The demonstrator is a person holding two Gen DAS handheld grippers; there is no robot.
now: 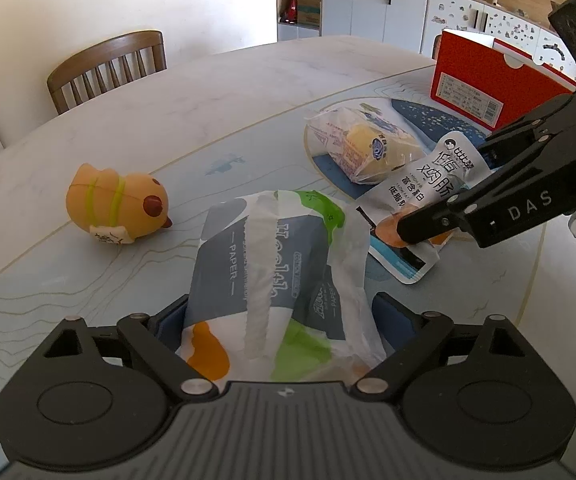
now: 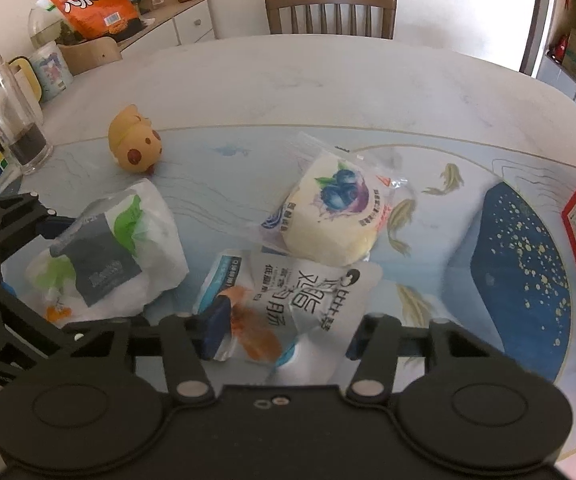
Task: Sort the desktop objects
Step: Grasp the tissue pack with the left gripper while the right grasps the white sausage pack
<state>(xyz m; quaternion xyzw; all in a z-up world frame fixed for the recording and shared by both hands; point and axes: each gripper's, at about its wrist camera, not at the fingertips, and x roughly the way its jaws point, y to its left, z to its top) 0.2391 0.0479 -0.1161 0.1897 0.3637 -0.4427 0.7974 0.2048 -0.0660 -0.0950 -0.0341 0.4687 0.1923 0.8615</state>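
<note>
Patterned table mat (image 2: 520, 248), wooden chair (image 2: 330, 10) behind, kitchen room.
Left gripper (image 1: 280, 316) clamps tissue pack (image 1: 272, 264) lengthwise; right gripper (image 2: 284, 334) pinches sausage pouch (image 2: 300, 300), pointing away.

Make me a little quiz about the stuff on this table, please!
1. True or false: the yellow toy animal is inside the red box.
2. What lies between the fingers of the left gripper? A) a banana B) the tissue pack C) a shoe
3. Fill in: the fruit pictured on the wrapped bun is ____.

Key: 1 false, the toy lies on the table, well away from the box; 2 B; 3 blueberries.
</note>
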